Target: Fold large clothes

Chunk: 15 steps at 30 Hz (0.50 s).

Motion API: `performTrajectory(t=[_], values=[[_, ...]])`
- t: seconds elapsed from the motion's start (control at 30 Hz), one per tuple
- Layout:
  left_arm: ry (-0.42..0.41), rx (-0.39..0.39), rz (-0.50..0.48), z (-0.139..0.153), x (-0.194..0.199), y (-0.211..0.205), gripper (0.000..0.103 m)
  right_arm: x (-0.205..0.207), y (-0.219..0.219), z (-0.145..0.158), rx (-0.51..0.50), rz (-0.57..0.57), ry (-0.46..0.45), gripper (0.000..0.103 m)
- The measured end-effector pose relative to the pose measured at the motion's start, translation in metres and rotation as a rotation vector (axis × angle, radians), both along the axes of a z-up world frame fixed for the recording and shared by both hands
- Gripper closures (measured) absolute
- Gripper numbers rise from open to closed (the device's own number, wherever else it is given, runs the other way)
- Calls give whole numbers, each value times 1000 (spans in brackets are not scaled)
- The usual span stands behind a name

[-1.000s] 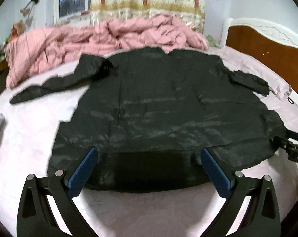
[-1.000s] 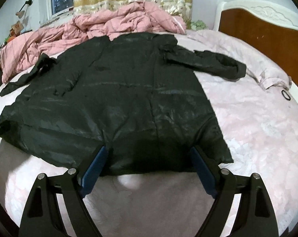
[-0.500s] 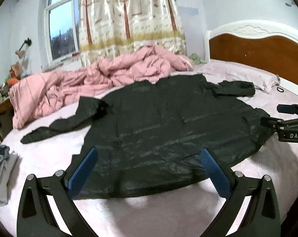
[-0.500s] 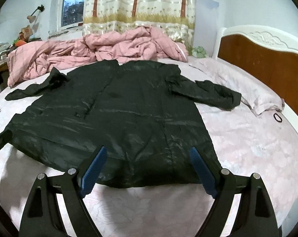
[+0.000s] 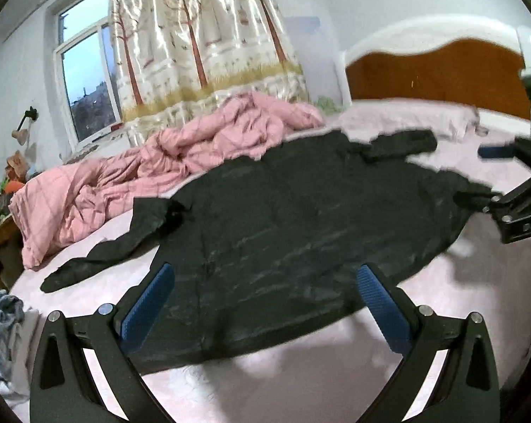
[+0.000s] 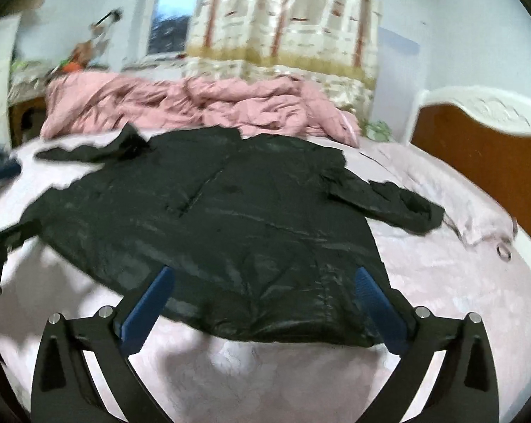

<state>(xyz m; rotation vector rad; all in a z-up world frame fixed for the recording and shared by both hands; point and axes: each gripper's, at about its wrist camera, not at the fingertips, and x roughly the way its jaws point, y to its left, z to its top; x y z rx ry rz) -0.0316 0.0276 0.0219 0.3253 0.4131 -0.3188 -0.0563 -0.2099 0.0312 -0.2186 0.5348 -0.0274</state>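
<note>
While both grippers hang over the near edge of the bed (image 6: 441, 282), nothing lies between their blue pads. The left gripper (image 5: 265, 294) has its jaws spread wide and empty; the right gripper (image 6: 265, 292) is opening its jaws further, to about as wide as they go, also with nothing in them. A second ago both views looked steeply down on the hem, with the pads close over the cloth. Now both views sit higher and more level, tilted by a roll of the wrists, and take in the whole room.

Just beyond the pads lies the black coat (image 5: 300, 218), spread flat and face up on the pale pink sheet, its hem nearest and its collar farthest. One sleeve (image 5: 99, 257) trails out to the left, the other sleeve (image 6: 392, 204) reaches out to the right toward the headboard (image 6: 476, 155). Neither has been folded in. The coat has kept its place and shape on the bed.

Behind the collar a rumpled pink quilt (image 5: 180, 162) is heaped along the far side, and past it hang a patterned curtain (image 5: 202, 42) and a window (image 5: 89, 81).

My reading: the spreading-out is finished and the hands have pulled back to take stock. The folding proper has not begun; a sleeve looks the likely first grasp.
</note>
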Motion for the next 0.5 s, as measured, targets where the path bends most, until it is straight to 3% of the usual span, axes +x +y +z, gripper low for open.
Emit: performTrajectory(t=[0.13,0.23,0.3,0.4,0.5], values=[[141,32,-17,-19,18,-6,0,9,10,-14,-117,5,44,0],[293,112,-35,-45,33,-16,0,13,20,-30,-160,56,115,0],[315,152,-4,-58,37,-21,0,17,30,-42,-207,90,162,0],[310,143,9,-59,40,-23,0,23,42,-57,-298,70,166,0],[311,180,58,-61,50,-25,0,33,43,-61,-299,39,169,0]])
